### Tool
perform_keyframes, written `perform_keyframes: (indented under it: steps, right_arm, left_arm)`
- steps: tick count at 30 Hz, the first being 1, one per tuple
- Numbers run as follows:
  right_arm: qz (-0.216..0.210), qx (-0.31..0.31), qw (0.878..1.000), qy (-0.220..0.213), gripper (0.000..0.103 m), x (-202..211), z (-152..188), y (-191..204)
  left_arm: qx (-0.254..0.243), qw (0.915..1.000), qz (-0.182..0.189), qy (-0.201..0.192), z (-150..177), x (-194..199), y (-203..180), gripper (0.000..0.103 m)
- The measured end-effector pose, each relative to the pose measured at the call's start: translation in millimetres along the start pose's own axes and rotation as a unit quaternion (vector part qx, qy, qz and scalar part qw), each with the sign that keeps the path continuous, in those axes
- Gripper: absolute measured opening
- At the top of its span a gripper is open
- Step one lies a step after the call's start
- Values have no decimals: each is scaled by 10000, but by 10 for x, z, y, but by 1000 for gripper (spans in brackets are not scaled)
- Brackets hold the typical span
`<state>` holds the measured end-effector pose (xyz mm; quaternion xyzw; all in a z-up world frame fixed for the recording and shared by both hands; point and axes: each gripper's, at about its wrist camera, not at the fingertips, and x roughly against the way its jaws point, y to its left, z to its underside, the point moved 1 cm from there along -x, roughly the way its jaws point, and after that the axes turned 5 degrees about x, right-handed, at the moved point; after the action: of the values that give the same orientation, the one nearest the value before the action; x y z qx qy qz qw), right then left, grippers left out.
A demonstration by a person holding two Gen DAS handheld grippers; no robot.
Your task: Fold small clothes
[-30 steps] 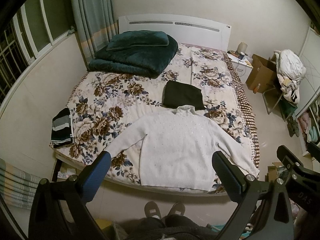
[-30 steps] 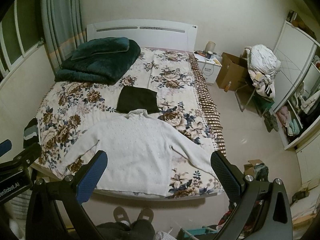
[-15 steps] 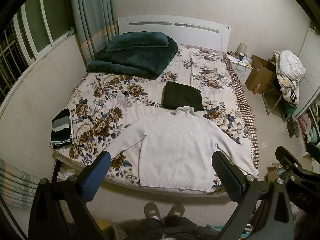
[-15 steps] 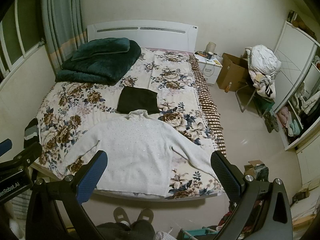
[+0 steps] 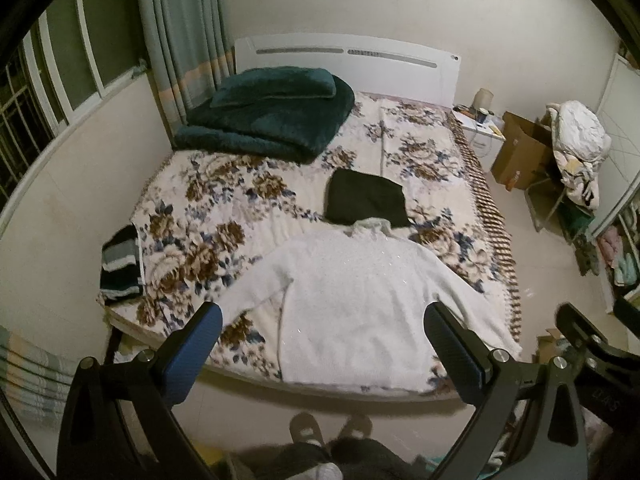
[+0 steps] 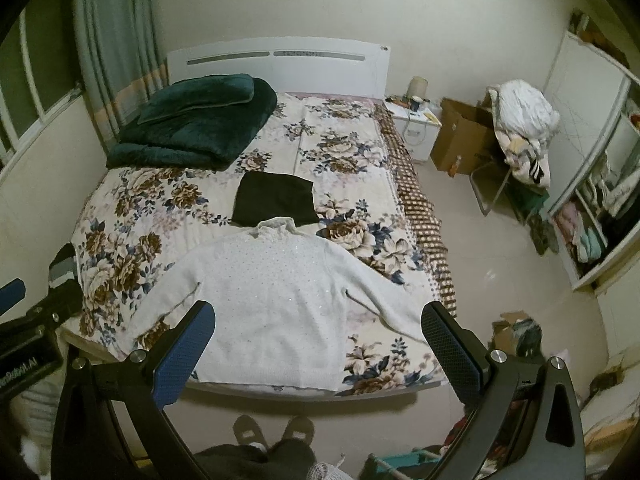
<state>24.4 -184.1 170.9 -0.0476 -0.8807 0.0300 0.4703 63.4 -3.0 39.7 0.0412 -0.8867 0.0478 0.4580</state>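
Observation:
A white knit sweater (image 5: 352, 304) (image 6: 272, 300) lies flat, sleeves spread, at the foot of a bed with a floral cover (image 5: 224, 216) (image 6: 132, 216). Just beyond its collar rests a folded dark garment (image 5: 366, 200) (image 6: 276, 200). A striped dark garment (image 5: 120, 264) (image 6: 62, 266) hangs at the bed's left edge. My left gripper (image 5: 322, 330) hovers open above the sweater's hem, holding nothing. The right gripper (image 6: 318, 322) is likewise open and empty, held high over the sweater's lower right part.
A folded teal blanket (image 5: 268, 120) sits near the headboard. A nightstand (image 6: 416, 128), cardboard box (image 6: 464, 136) and chair piled with clothes (image 6: 520, 128) stand right of the bed. Open shelves (image 6: 592, 216) line the right wall. The person's feet (image 6: 276, 432) stand at the bed's foot.
Both views have drifted slightly; the bed and sweater sit a little lower in frame. Both grippers stay open and the clothes have not moved.

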Motion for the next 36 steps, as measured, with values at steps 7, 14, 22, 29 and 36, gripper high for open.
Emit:
perform_keyframes:
  steps: [7, 14, 22, 29, 36]
  right_arm:
    - [365, -1235, 9900, 569, 103, -1283, 410, -644]
    - [867, -2259, 9599, 1419, 103, -2740, 1075, -1834]
    - [633, -3748, 8957, 2307, 75, -4639, 2084, -3224]
    - [865, -5346, 8090, 2284, 75, -5861, 3084, -4319]
    - [1541, -5546, 7865, 2238, 76, -6446, 3636, -5047]
  left_arm:
    - [-240, 9982, -225, -504, -18, -778, -88, 103]
    - [-438, 9981, -433, -52, 84, -2095, -485, 103]
    - [-670, 9891, -1117, 685, 406, -3672, -1090, 103]
    - [-778, 9798, -1418, 1176, 714, -4881, -1452, 103]
    - [-694, 9752, -1400, 1566, 1016, -5673, -1650, 103]
